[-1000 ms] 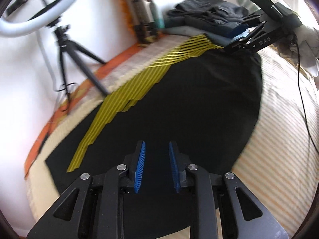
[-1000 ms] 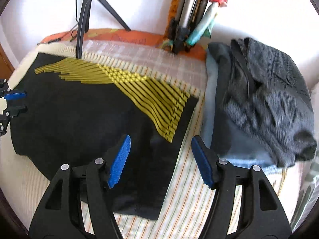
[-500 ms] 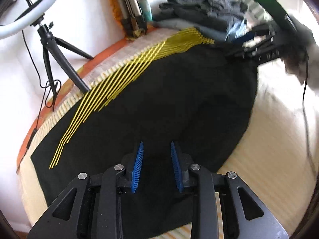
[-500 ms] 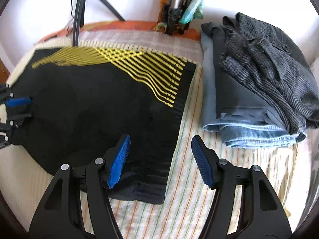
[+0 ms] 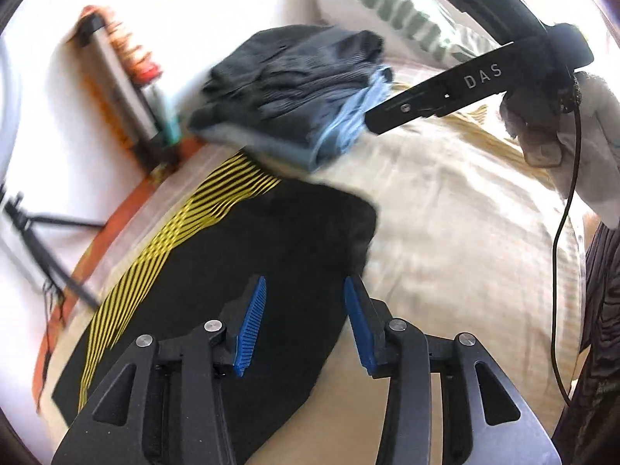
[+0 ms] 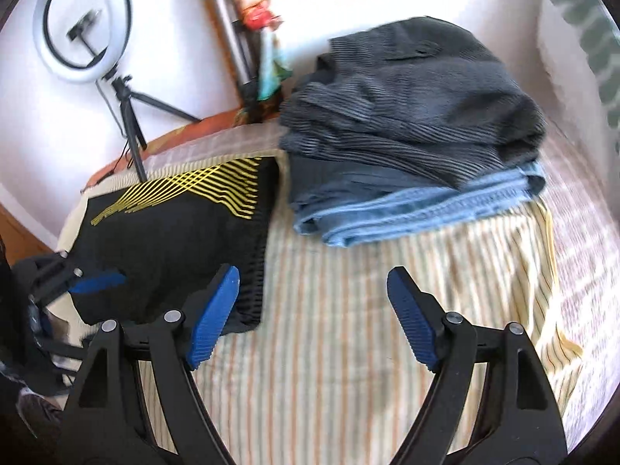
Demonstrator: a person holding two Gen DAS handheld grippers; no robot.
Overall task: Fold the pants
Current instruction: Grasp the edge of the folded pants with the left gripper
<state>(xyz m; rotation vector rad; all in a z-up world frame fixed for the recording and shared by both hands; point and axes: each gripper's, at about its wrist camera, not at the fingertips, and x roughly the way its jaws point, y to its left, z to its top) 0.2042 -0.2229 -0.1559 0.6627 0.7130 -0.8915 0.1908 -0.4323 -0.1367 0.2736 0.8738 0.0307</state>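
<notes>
Black pants with yellow stripes (image 5: 240, 271) lie folded flat on the striped bed; they also show in the right wrist view (image 6: 182, 228). My left gripper (image 5: 304, 321) is open and empty, held above the pants' right edge. My right gripper (image 6: 314, 310) is wide open and empty above the bare sheet, its left finger over the pants' near corner. The right gripper's body (image 5: 465, 89) shows at the upper right of the left wrist view. The left gripper (image 6: 93, 279) shows at the pants' left edge in the right wrist view.
A stack of folded grey and blue pants (image 6: 410, 147) lies to the right of the black pants; it also shows in the left wrist view (image 5: 294, 97). A ring light on a tripod (image 6: 85, 23) stands by the wall. A pillow (image 5: 387, 11) lies at the bed's head.
The left gripper has opened wider and swung right along the pants toward their right edge. The right gripper has lifted back and swung right, now mostly over the sheet.
</notes>
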